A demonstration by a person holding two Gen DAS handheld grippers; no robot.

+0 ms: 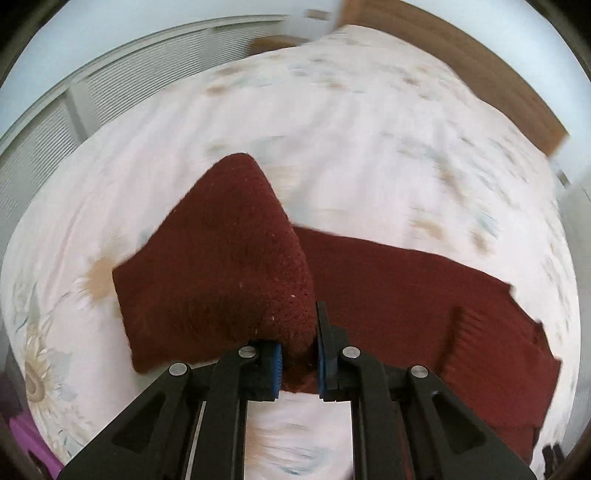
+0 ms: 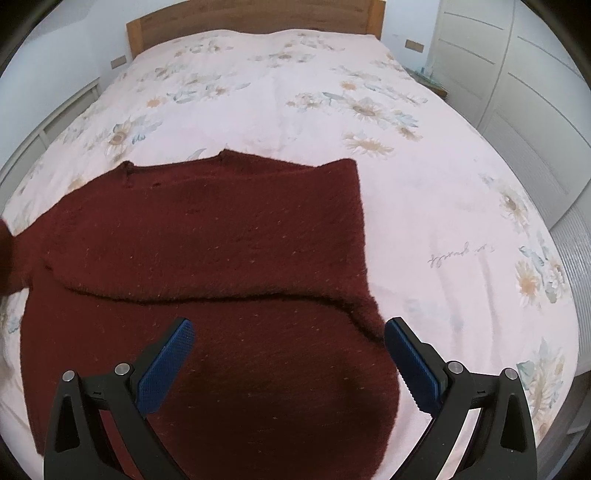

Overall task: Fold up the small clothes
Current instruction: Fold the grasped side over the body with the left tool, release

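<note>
Left wrist view: the left tool point(image 1: 298, 360) pinches a raised fold of a dark red knitted sweater point(image 1: 229, 266) above the bed point(image 1: 369, 129).

Right wrist view: the right tool point(image 2: 289, 363) hangs open over the sweater point(image 2: 207, 229), partly folded, one flap laid across. More folds likely remain. Floral bedspread point(image 2: 295, 92), wooden headboard point(image 2: 255, 16), white wardrobe point(image 2: 517, 92).

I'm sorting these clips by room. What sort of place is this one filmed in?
Most likely a bedroom: a wide bed under a floral bedspread, a wooden headboard at its far end, and white louvred wardrobe doors alongside. A dark red sweater lies on the bed.
</note>
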